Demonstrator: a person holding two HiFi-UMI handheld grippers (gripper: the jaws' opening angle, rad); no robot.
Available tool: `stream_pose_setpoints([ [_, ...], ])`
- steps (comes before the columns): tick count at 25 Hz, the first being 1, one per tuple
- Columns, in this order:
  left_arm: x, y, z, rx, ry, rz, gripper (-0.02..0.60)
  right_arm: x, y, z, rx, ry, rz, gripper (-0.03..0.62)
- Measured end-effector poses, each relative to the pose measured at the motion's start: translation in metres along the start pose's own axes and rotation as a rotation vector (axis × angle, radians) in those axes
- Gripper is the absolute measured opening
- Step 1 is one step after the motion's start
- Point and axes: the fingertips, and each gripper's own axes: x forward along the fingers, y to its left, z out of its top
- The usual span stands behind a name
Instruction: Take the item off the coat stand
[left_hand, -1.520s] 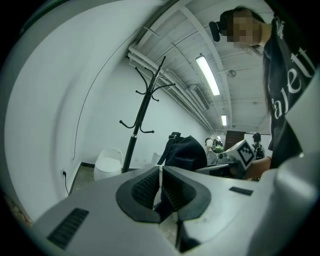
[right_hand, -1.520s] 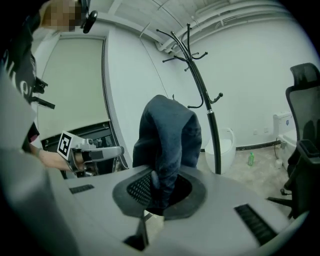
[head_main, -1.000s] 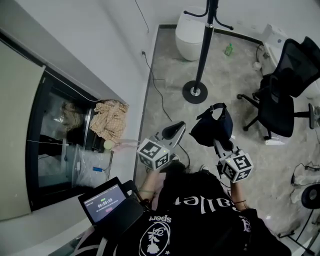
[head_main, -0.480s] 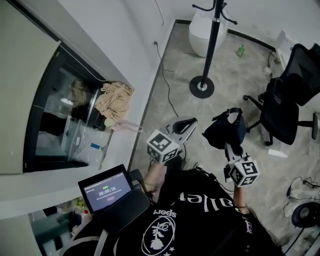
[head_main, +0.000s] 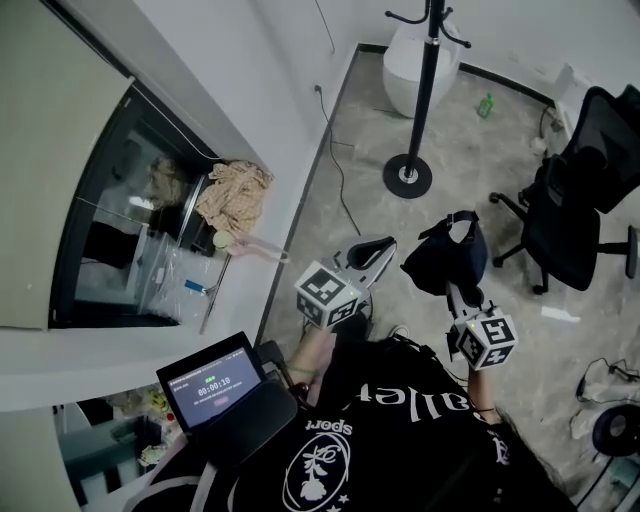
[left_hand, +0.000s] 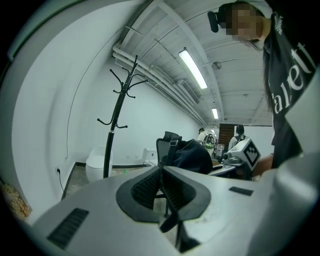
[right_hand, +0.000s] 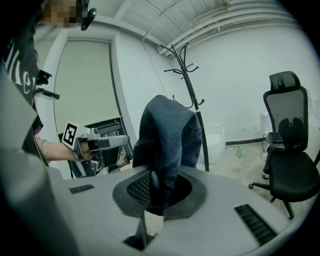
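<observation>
**Item off the stand and held in the right jaws**

The right gripper (head_main: 449, 288) has its jaws closed almost fully on a fold of the dark blue item (head_main: 445, 255), which looks like a soft bag with a strap; in the right gripper view the cloth (right_hand: 167, 135) rises out of the pinch and droops over both sides, so the grip is on a thin bunch of fabric rather than on the bulk.

The item sits right of centre in the head view, well apart from the coat stand (head_main: 428, 90) at the upper middle; the hooks that show there are bare, so the lift-off looks done, and the item is held clear of the floor (head_main: 480, 160), probably to carry it away.

The left gripper (head_main: 385, 246) floats at centre frame, just beside the item and not touching it; its jaws are pressed together with nothing between them (left_hand: 162, 185), so I judge it idle.

With such a narrow pinch, the loose cloth could slip if swung hard.
</observation>
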Motion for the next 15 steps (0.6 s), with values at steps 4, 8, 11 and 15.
stream_pose_setpoints([
  [4,0.000,0.002,0.001,0.003,0.002,0.006,0.005,0.001,0.002,-0.001,-0.002,0.006,0.009,0.029],
  [8,-0.001,0.004,0.002,0.006,0.000,0.011,0.005,0.002,0.001,-0.002,-0.005,0.007,0.009,0.030],
  [11,-0.001,0.007,0.001,0.009,0.003,0.013,0.005,0.004,0.002,-0.001,0.006,0.003,0.012,0.030],
  [15,-0.002,0.012,0.002,0.015,0.005,0.009,0.005,0.008,0.003,-0.002,0.008,0.005,0.003,0.031],
])
